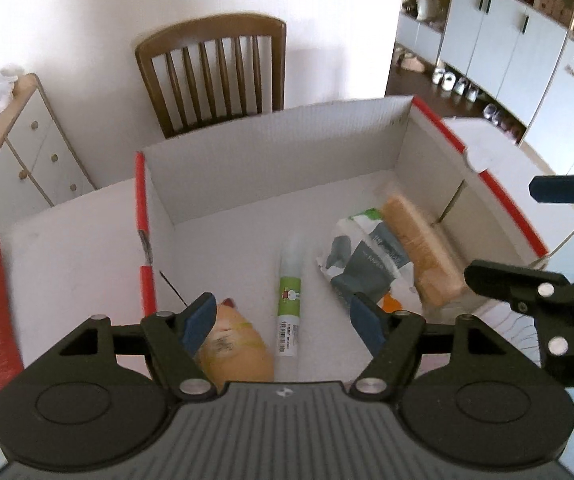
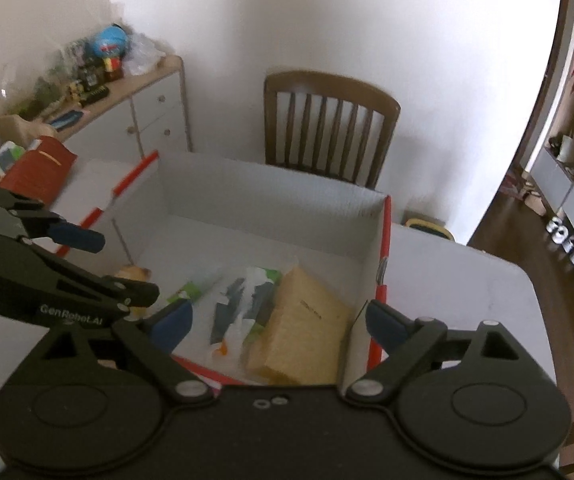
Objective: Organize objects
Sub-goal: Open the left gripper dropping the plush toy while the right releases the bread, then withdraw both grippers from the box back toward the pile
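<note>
Both hand-held grippers hang over the near edge of the open white box with their fingers spread wide and nothing between them. In the left wrist view the left hand-held gripper looks down on the near-left part of the box floor; the right hand-held gripper hovers over the near-right part, close to the red-edged right wall.

Four things already lie inside. A plush toy sits in the near-left corner, partly hidden behind the left blue finger pad. Just right of it a glue stick lies lengthwise, apart from the toy. Further right a crumpled grey-and-green packet rests against a tan block — perhaps a sponge or a wrapped biscuit pack, I cannot tell — which lies along the right wall.

Judging by the empty jaws over a filled box, a placing step looks finished and the fetching of the next item is in hand. A red pouch lies on the white desk to the left of the box — the likeliest candidate. The next move calls for lifting clear of the box wall, swinging left, and closing on the pouch's flat edge without dragging it.
</note>
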